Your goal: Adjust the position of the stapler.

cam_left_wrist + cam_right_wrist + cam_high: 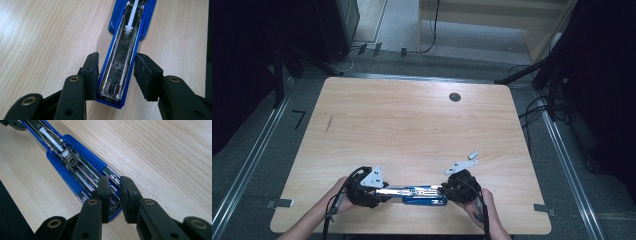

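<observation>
As seen along jaws:
L gripper (116,75): jaws apart, straddling blue stapler (120,62) end, one pad touching.
R gripper (115,192): jaws narrowly apart over stapler's opposite end.

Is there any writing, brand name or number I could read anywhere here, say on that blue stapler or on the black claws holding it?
None can be read.
Blue stapler, lying opened out flat on the table: bare metal and plastic, no lettering visible.
Left gripper and right gripper: plain black, no labels.
Grey plates on the grippers: tiny dark spots, too small to read.
</observation>
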Available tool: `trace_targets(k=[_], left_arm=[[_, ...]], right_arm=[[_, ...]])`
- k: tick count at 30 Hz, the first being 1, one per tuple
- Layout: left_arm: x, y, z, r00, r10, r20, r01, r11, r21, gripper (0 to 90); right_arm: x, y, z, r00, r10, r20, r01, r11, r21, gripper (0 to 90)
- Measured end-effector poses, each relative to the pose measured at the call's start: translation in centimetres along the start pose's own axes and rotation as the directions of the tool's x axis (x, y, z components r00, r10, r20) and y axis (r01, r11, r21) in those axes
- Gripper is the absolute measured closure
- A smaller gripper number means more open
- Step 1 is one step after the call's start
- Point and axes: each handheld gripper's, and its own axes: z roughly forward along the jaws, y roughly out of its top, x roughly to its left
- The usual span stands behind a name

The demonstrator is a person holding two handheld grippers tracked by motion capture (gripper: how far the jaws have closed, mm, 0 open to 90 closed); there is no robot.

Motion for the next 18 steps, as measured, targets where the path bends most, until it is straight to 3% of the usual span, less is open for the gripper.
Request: trace_targets(k=[7, 10, 13, 14, 15, 16, 17, 18], left_arm=[[0.0, 0.0, -0.1, 0.9999, 0.009, 0.006, -0.009, 0.9999, -0.005, 57.4], [0.1, -0.1, -0.2, 0.9998, 0.015, 0.009, -0.015, 0.9999, -0.007, 57.5], [0.1, -0.1, -0.2, 0.9999, 0.013, 0.007, -0.013, 0.9998, -0.011, 57.4], [0.1, -0.1, -0.2, 0.9999, 0.016, 0.005, -0.016, 0.9998, -0.015, 57.3], [0.1, -0.1, -0.2, 0.9999, 0.016, 0.005, -0.016, 0.9998, -0.015, 57.2], [0.1, -0.1, -0.2, 0.9999, 0.013, 0.004, -0.013, 0.9998, -0.017, 57.1], [0.1, -0.1, -0.2, 0.9999, 0.013, 0.004, -0.013, 0.9998, -0.017, 57.1], [0.1, -0.1, -0.3, 0.9999, 0.012, 0.004, -0.012, 0.9997, -0.02, 57.0]], right_arm=[[0.1, 0.1, 0.2, 0.9996, -0.028, 0.003, 0.028, 1.0, -0.004, 68.4], [0.0, 0.2, -0.2, 0.9997, -0.02, 0.016, 0.021, 0.999, -0.035, 61.6], [-0.4, 0.3, -0.7, 0.9998, -0.014, 0.012, 0.015, 0.998, -0.062, 49.1], [-0.6, 0.2, -0.9, 0.9998, 0.0, 0.021, 0.001, 0.998, -0.067, 39.4], [-0.6, 0.2, -0.9, 0.9998, 0.0, 0.021, 0.001, 0.998, -0.067, 39.4], [-0.9, 0.1, -1.2, 0.9997, 0.017, 0.016, -0.015, 0.997, -0.078, 31.0], [-0.9, 0.1, -1.2, 0.9997, 0.017, 0.016, -0.015, 0.997, -0.078, 31.0], [-1.2, 0.1, -1.3, 0.9996, 0.024, 0.017, -0.022, 0.997, -0.072, 24.1]])
